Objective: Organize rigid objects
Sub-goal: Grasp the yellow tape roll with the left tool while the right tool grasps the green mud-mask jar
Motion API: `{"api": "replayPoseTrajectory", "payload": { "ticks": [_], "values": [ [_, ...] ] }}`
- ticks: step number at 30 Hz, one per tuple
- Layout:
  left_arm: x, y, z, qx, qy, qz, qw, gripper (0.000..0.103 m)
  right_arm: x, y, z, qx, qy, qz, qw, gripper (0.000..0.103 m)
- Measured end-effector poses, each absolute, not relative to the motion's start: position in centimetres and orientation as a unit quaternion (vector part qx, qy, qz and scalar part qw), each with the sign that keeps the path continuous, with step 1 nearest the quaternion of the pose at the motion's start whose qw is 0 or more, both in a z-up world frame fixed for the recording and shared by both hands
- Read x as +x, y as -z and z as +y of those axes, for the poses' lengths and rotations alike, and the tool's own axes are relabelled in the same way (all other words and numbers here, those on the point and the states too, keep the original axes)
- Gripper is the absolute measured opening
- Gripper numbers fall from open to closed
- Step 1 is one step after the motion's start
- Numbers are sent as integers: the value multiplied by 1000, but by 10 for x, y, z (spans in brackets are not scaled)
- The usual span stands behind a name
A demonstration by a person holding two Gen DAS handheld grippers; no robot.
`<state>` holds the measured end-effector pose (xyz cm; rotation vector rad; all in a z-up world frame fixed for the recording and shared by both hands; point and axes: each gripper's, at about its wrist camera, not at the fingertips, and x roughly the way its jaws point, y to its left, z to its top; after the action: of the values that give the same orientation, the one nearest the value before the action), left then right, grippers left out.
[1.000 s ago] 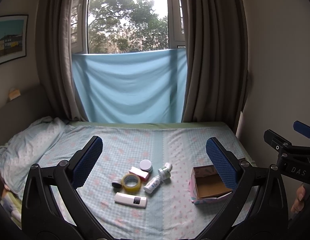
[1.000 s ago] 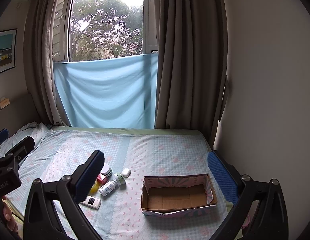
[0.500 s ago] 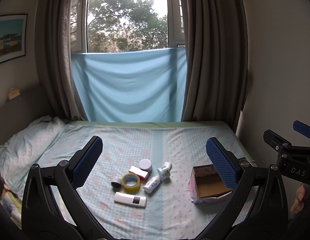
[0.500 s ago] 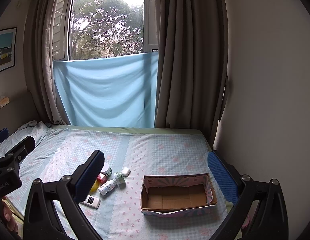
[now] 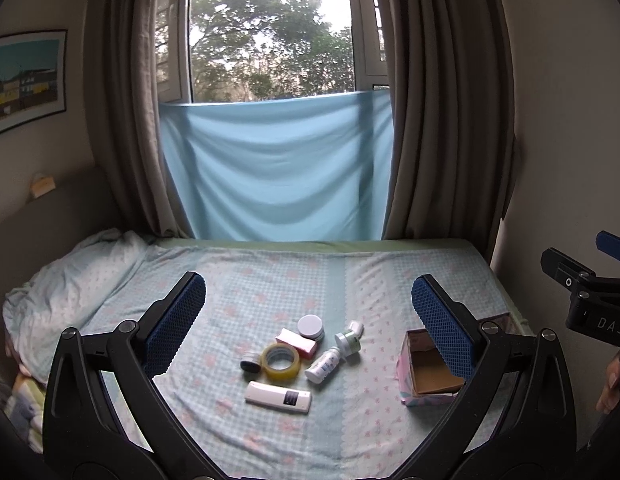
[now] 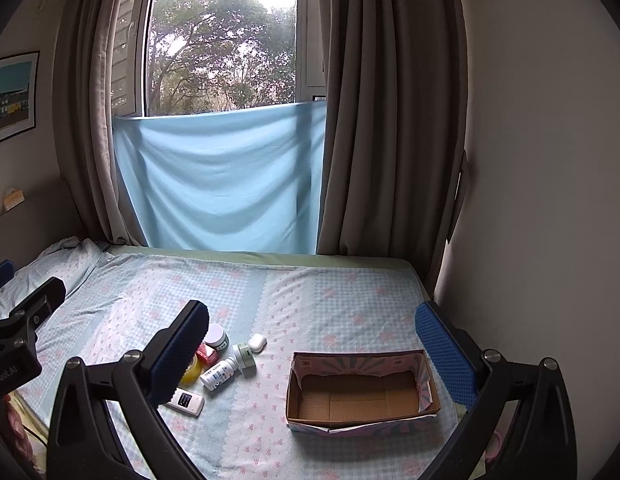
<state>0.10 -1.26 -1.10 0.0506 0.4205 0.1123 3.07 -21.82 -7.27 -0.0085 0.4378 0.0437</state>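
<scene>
Both grippers, left point(image 5: 308, 312) and right point(image 6: 310, 334), are still hovering with fingers spread wide and empty, nothing shifting between the clutter and the empty box point(image 6: 361, 394), so sorting is not yet starting.

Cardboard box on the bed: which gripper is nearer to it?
Right. The right gripper is raised roughly in front of the cardboard box; the left gripper faces the cluster of small items, box off to its right.

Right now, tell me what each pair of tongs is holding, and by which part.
Nothing. The left tongs and right tongs are both wide open above the bed; the small items and the cardboard box lie untouched.
</scene>
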Motion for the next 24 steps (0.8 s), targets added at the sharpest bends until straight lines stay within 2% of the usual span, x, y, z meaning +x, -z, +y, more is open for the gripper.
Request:
{"api": "replayPoseTrajectory", "payload": {
  "ticks": [4, 8, 19, 24],
  "values": [
    [9, 17, 2, 21, -73, 223, 972, 103, 41, 79, -216, -8, -40, 208, 977, 103],
    [28, 41, 29, 11, -64, 280, 958, 103, 59, 91, -201, -12, -53, 222, 974, 103],
    [95, 120, 144, -34, -41, 391, 919, 102, 135, 145, -129, 39, -49, 339, 939, 103],
    [144, 163, 187, -16, -6, 430, 903, 102, 180, 180, -95, 62, -31, 392, 917, 103]
  ]
}}
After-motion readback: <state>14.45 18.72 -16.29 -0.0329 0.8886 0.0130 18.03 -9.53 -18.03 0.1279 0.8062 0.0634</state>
